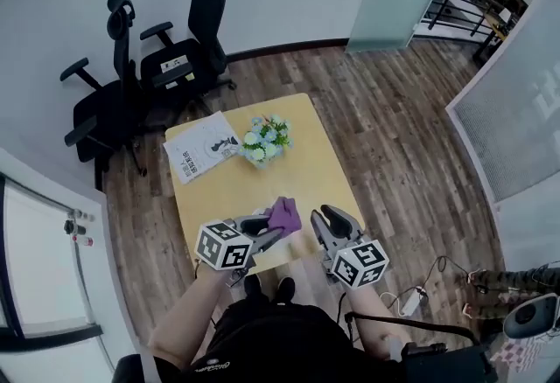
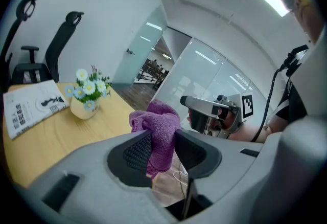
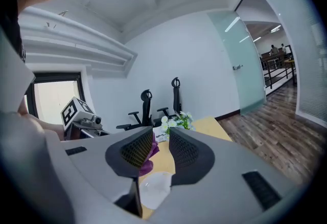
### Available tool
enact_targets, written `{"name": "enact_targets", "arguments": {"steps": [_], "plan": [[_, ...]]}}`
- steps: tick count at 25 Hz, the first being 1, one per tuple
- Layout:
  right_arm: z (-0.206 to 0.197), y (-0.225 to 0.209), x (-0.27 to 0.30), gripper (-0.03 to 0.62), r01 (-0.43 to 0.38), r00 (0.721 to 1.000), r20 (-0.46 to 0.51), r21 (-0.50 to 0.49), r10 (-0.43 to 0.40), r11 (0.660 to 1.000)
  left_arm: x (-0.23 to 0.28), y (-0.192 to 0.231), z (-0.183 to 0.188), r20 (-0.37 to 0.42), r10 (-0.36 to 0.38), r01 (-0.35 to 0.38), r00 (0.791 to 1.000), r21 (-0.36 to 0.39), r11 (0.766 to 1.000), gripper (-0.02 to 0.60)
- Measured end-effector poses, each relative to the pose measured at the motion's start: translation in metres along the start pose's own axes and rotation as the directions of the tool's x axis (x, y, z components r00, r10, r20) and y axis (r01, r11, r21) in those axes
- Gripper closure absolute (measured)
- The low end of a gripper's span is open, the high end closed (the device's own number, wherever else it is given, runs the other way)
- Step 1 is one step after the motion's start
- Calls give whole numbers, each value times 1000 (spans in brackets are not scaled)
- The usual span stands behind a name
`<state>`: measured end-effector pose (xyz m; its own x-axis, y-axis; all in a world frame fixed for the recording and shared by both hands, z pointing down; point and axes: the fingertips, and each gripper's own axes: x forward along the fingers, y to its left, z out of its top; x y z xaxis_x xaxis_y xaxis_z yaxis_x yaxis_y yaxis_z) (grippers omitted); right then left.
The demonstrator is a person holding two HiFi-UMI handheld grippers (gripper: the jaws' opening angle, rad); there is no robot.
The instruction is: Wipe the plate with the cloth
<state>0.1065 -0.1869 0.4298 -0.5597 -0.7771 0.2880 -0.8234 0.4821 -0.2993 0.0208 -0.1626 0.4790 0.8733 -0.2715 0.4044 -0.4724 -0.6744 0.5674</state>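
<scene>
The left gripper (image 1: 269, 229) has its jaws clamped tight on the purple cloth (image 2: 159, 125), which is held in the air over the near edge of the wooden table (image 1: 229, 191). The cloth's long axis runs roughly up and down between the pads. Its bunched end bulges out past the fingertips toward the far side of the table, and a thinner tail hangs below the jaws.

The right gripper (image 3: 161, 134) sits just beside it. Its jaws are a narrow gap apart and grip nothing. A pale plate (image 3: 156, 189) lies flat on the table just beneath them, with the cloth (image 3: 148, 159) showing near it, by the left jaw.

Farther back on the table lies a booklet (image 1: 201, 146) with dark print too small to read, beside a pot of white and blue flowers (image 1: 265, 140). Each gripper's cube carries black-and-white square markers, no legible words.
</scene>
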Motion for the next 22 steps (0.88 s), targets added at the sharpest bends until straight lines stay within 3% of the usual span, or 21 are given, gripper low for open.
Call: {"name": "enact_targets", "arguments": {"steps": [4,10,22], "plan": [[46,10,-1,490,-23,995,95,-59,29,998,-23,-7,51,123,66,-78,990,97,992,445],[103,30,-4,490,-52,976,202,-145,81,988,-54,-23,105,265,133,-195,955,225,955,445],[114,51,-15,500,-81,959,252,-193,129,978,-71,-35,120,331,126,-223,935,273,936,445]]}}
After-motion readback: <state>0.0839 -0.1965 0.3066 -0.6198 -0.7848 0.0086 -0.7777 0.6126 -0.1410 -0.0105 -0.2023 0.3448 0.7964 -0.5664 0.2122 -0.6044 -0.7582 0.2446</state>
